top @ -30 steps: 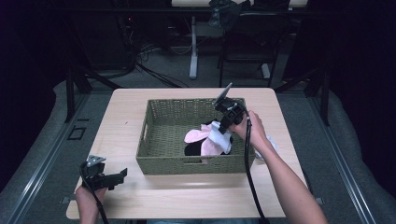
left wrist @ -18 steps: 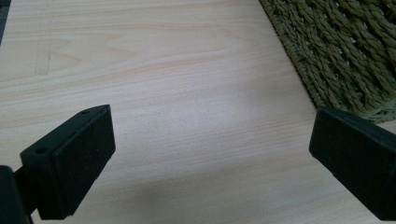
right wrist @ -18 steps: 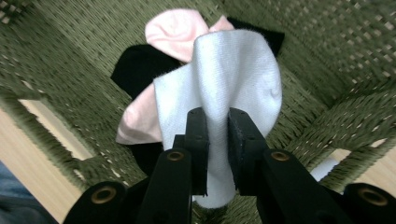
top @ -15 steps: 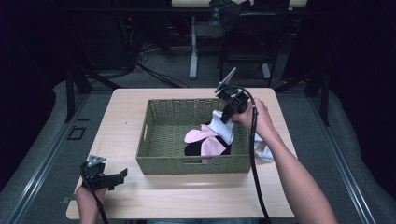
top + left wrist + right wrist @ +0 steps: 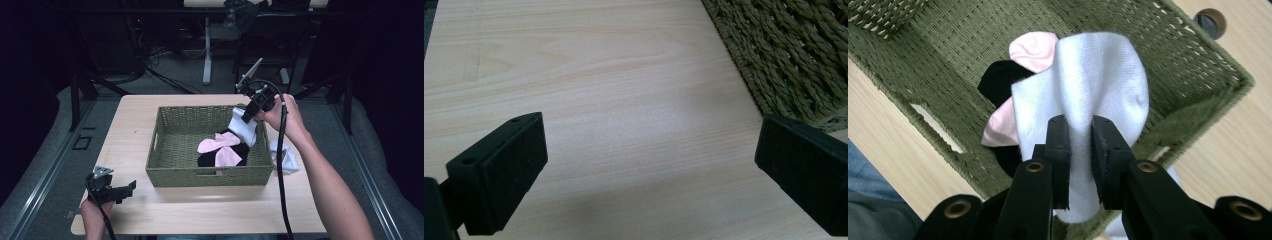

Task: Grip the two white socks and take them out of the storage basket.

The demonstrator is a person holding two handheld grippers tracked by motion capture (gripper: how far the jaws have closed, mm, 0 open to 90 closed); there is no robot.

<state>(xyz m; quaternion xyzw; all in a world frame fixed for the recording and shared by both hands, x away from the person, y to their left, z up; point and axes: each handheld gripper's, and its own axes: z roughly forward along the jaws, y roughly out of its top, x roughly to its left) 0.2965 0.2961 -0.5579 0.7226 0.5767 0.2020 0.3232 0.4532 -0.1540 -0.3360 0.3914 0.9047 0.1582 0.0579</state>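
On the pale wooden tabletop (image 5: 200,210) sits your green woven basket (image 5: 175,145), with pink socks (image 5: 220,147) lying over a black one (image 5: 240,152) near its right wall. Beside that wall, outside, lies a white cloth (image 5: 287,157). Your right gripper (image 5: 1080,145) hangs above the basket, its fingers (image 5: 1058,150) pinched on a white sock (image 5: 1098,80). Your left gripper (image 5: 649,165) rests near the front left corner, fingers spread wide.
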